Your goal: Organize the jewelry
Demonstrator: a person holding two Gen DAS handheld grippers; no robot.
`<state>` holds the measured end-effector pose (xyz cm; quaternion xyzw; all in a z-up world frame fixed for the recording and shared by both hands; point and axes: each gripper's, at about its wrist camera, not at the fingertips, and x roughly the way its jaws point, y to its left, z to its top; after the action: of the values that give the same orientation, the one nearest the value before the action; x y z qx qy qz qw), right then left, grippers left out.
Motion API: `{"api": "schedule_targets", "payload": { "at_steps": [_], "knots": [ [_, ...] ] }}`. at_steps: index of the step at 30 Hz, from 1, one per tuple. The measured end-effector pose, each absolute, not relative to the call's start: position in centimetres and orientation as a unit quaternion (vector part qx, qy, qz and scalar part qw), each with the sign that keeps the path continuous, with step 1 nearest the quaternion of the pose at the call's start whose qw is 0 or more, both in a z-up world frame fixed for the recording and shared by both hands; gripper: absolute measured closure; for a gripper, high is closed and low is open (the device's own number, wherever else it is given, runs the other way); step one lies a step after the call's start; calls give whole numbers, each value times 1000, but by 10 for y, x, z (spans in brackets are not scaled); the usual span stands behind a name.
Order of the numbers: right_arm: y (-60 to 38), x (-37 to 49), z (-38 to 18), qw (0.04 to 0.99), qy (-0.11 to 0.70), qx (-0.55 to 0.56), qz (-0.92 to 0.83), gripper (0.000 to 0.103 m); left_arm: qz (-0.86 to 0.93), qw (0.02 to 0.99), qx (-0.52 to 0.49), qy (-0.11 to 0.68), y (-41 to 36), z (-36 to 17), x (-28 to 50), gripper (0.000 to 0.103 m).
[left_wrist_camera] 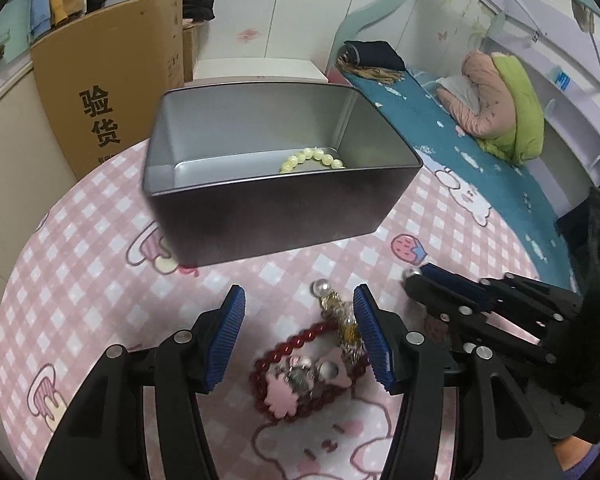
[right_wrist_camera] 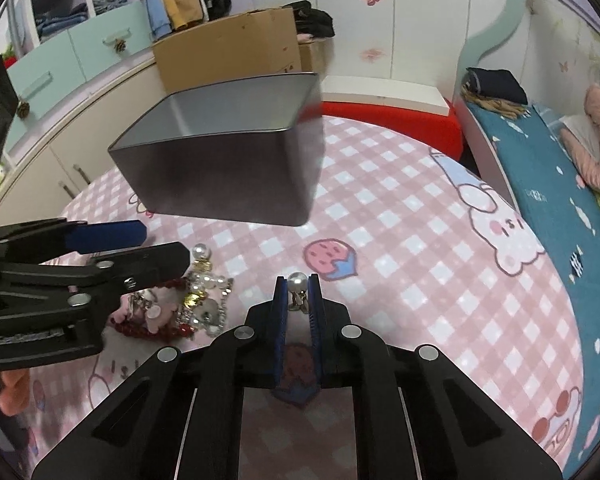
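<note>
A dark metal tin (left_wrist_camera: 260, 204) (right_wrist_camera: 220, 176) stands open on the pink checked cloth, with a pale yellow bead bracelet (left_wrist_camera: 312, 160) lying inside it. Nearer me lies a jewelry pile: a red bead bracelet (left_wrist_camera: 296, 340), pink flower pieces (left_wrist_camera: 284, 394) and a gold and pearl piece (left_wrist_camera: 332, 304). My left gripper (left_wrist_camera: 299, 300) (right_wrist_camera: 164, 246) is open, its jaws straddling this pile (right_wrist_camera: 192, 304) just above the cloth. To the right of the pile, my right gripper (right_wrist_camera: 298, 280) (left_wrist_camera: 416, 276) is shut on a small pearl earring (right_wrist_camera: 297, 282), low over the cloth.
A large cardboard box (left_wrist_camera: 108, 92) (right_wrist_camera: 228, 44) stands behind the tin. A bed with a teal sheet (left_wrist_camera: 480, 152) (right_wrist_camera: 560, 200) runs along the right, bearing folded clothes and a pink and green bundle (left_wrist_camera: 500, 108). A red cushion (right_wrist_camera: 400, 124) lies at the table's far edge.
</note>
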<state>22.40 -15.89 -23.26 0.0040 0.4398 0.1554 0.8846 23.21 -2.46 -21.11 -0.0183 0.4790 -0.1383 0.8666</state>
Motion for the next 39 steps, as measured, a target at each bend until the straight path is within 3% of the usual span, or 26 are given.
{"api": "schedule_targets", "payload": {
  "at_steps": [8, 10, 11, 15, 23, 39],
  "knots": [
    [-175, 220, -234, 884, 439, 22, 158, 92, -126, 868, 2, 481, -41, -220, 243, 51],
    [-177, 220, -234, 884, 440, 26, 160, 92, -117, 872, 23, 475, -44, -221, 243, 62],
    [-178, 220, -234, 884, 439, 27, 159, 92, -111, 874, 35, 472, -46, -221, 242, 75],
    [-180, 220, -234, 883, 439, 33, 160, 92, -119, 873, 45, 472, -46, -221, 240, 94],
    [-182, 217, -226, 888, 431, 37, 156, 92, -142, 877, 28, 458, -34, -212, 229, 94],
    [-172, 212, -155, 910, 376, 33, 171, 92, -220, 879, -88, 413, 13, -139, 218, 94]
  ]
}}
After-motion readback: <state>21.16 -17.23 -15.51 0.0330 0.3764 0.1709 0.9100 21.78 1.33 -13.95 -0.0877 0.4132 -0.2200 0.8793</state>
